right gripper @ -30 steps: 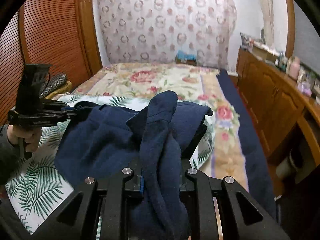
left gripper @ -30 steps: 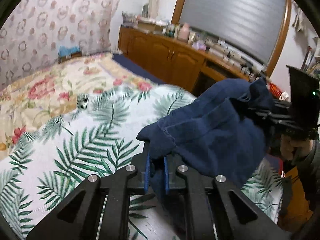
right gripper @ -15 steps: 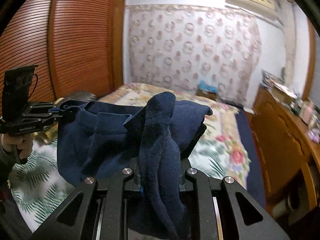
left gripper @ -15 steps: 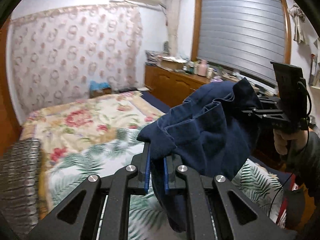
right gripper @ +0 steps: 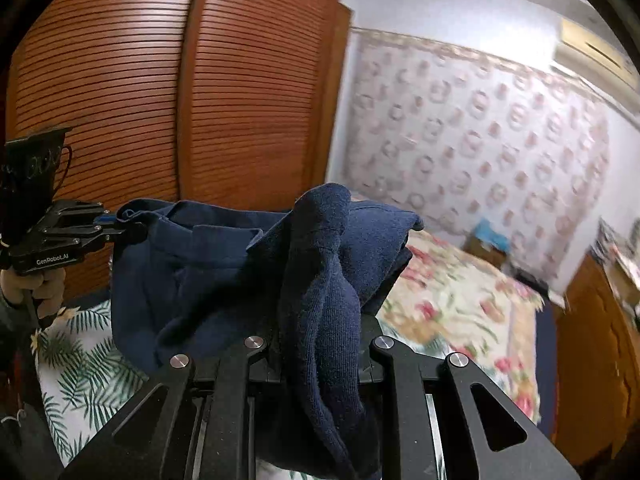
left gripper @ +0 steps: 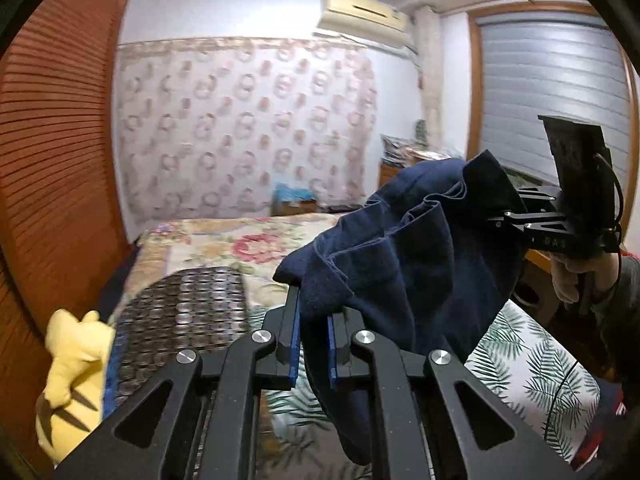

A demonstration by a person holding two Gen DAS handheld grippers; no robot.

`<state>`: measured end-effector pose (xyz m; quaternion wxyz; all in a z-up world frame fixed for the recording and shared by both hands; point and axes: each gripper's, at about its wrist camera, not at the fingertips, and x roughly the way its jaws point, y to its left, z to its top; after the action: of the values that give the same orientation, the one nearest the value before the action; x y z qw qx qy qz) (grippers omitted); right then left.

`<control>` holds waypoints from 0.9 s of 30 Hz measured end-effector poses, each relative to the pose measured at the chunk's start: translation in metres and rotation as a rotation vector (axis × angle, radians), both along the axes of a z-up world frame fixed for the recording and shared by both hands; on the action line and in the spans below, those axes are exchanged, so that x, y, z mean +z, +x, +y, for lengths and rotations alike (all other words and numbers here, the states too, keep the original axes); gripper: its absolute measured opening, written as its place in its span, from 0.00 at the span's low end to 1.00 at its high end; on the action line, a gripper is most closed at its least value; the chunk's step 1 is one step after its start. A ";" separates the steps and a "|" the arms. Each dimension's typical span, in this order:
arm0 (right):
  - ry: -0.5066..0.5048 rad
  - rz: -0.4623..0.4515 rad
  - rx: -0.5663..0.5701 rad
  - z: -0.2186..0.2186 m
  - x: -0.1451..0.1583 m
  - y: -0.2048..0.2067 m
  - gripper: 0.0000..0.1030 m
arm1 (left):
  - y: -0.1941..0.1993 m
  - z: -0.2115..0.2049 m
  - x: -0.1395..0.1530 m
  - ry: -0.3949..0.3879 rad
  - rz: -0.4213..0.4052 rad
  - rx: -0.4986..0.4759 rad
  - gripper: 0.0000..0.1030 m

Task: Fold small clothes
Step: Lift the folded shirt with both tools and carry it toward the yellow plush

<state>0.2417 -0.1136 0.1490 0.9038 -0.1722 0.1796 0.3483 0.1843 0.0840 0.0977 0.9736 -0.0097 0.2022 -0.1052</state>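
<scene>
Both claws are clamped on the same dark blue garment [left gripper: 408, 264], and we read that as the reason it hangs in the air: 2 grips well apart stretch the cloth between them so it can be shaken out before any fold. Nearest us in the left wrist view, our left claw [left gripper: 312, 344] has its blue-lined pads nearly together, pinching a thick hem edge, with a tail of cloth drooping below them. In the right wrist view our right claw [right gripper: 320, 344] is closed a little less tightly, because a bunched roll of the knit fills the gap and spills over the fingers. Between the 2 claws the garment sags in loose folds, clear of the bed [left gripper: 532, 364] and its palm-leaf cover below. We judge the folding itself as not yet begun, since nothing lies flat. Just beyond our left claw sit a yellow plush toy [left gripper: 72, 372] and a dark woven cushion [left gripper: 188, 312]. Farther off is the floral quilt [right gripper: 460, 300], then the louvered wooden doors [right gripper: 120, 100]
</scene>
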 end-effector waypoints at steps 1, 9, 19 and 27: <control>-0.006 -0.003 0.016 -0.009 0.000 0.001 0.20 | -0.001 0.006 -0.002 -0.005 -0.003 0.016 0.11; -0.081 0.001 0.175 0.036 0.010 0.040 0.20 | -0.036 0.070 -0.038 -0.102 -0.006 0.181 0.11; -0.225 0.039 0.327 0.128 0.000 0.108 0.20 | -0.039 0.119 -0.093 -0.191 0.106 0.354 0.11; -0.225 0.077 0.312 0.175 -0.027 0.148 0.26 | -0.053 0.125 -0.114 -0.229 0.171 0.418 0.11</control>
<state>0.3899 0.0609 0.1221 0.8064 -0.2843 0.2232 0.4682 0.1312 0.2089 -0.0160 0.9461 -0.1703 0.2644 0.0772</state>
